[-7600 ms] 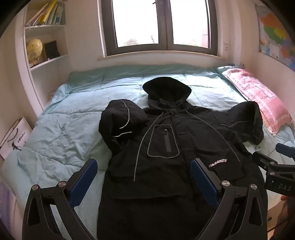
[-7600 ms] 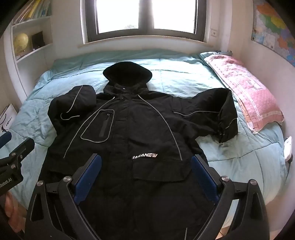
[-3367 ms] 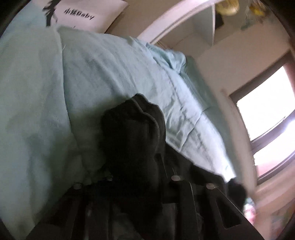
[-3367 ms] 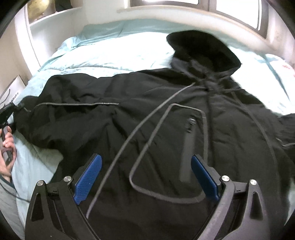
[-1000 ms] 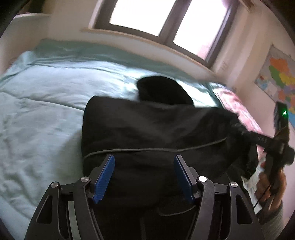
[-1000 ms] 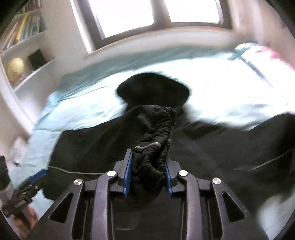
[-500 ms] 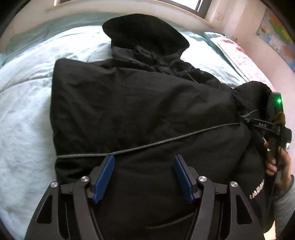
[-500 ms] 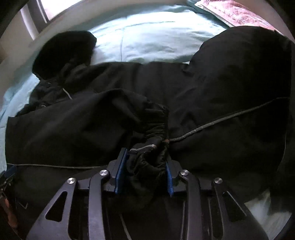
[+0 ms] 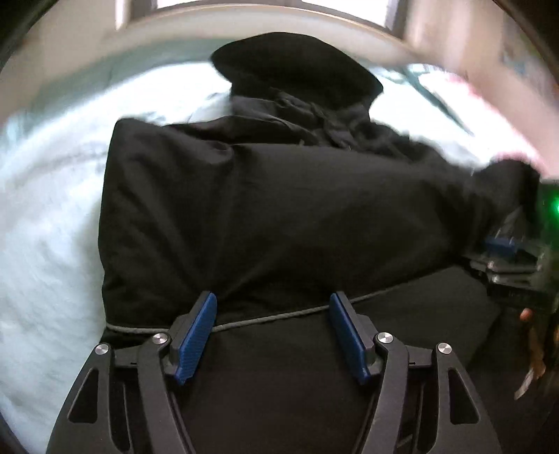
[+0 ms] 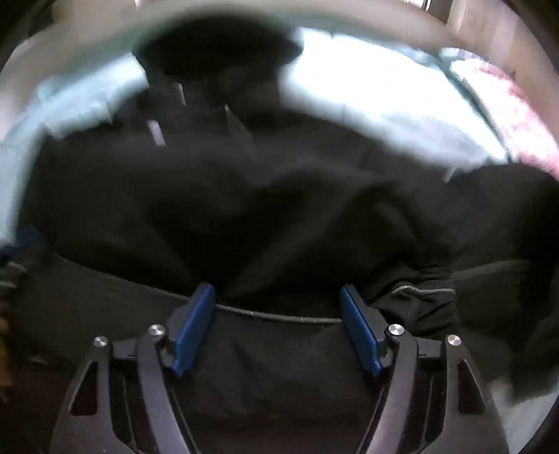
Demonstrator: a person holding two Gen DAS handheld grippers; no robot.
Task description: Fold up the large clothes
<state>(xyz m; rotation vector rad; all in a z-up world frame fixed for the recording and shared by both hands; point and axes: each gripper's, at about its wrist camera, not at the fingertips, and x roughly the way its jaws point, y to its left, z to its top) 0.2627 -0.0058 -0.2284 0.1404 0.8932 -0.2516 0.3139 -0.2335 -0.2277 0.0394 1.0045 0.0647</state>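
Jacket (image 9: 279, 216): black, padded, sleeves folded across, on quilt (image 9: 49, 216).
Your left gripper (image 9: 272, 331) gapes empty; right gripper (image 10: 277, 324) is opening, nothing clamped.

A bed (image 9: 49, 223) fills most of both views, covered by a pale blue-green quilt (image 10: 384, 115) with stitched seams, washed nearly white where daylight falls on it. Behind the bed runs a light, cream-coloured wall (image 9: 63, 59) with a rounded ledge, and above it the bottom edge of a window (image 9: 265, 2) shows bright. At the far right side of the bed lies a pink patterned pillow (image 10: 503, 115), blurred. The right-hand wall (image 9: 454, 45) is pale and smeared by motion.
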